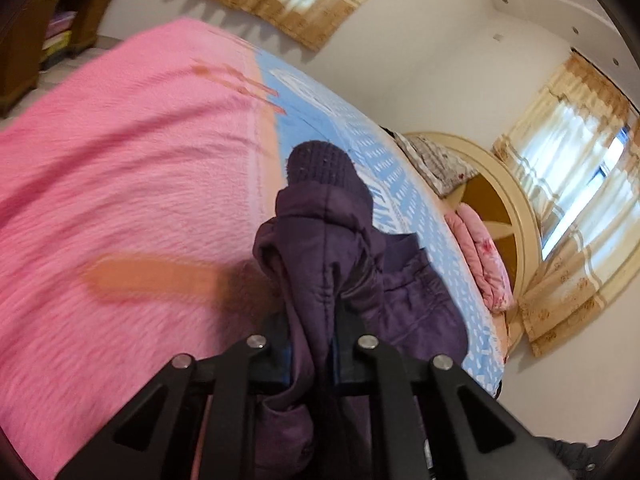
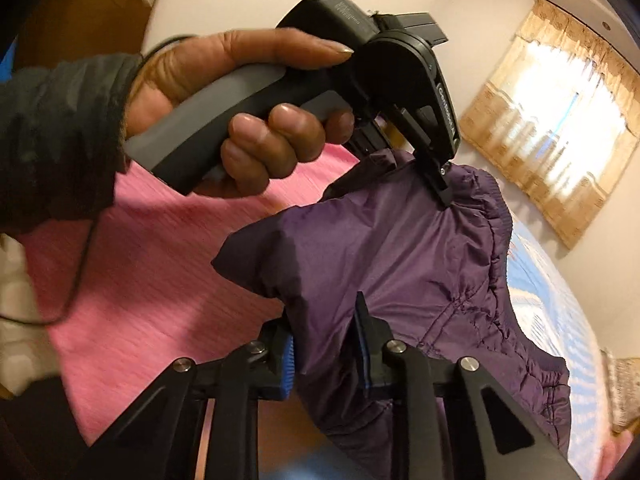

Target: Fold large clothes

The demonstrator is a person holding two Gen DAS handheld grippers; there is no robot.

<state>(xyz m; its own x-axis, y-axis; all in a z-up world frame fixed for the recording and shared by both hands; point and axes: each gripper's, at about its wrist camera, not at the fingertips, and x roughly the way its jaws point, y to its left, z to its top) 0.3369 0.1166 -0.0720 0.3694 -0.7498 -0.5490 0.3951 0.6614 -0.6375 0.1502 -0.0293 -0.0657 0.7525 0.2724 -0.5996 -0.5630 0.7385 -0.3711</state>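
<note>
Both grippers hold a dark purple quilted puffer jacket (image 2: 400, 264) aloft over a bed spread with a fuzzy pink blanket (image 1: 120, 184) and a blue-and-white patterned sheet (image 1: 360, 148). The left gripper (image 1: 312, 320) has its fingers clamped on a bunched fold; the right gripper (image 2: 324, 336) pinches the jacket's edge at 6 o'clock in its own view. Slick padded fabric could slide free if either grip loosens, dropping the jacket in a heap. A folded pink floral quilt (image 1: 480, 264) lies at 3 o'clock beside the cream round headboard (image 1: 516, 216), away from the open pink area.
</note>
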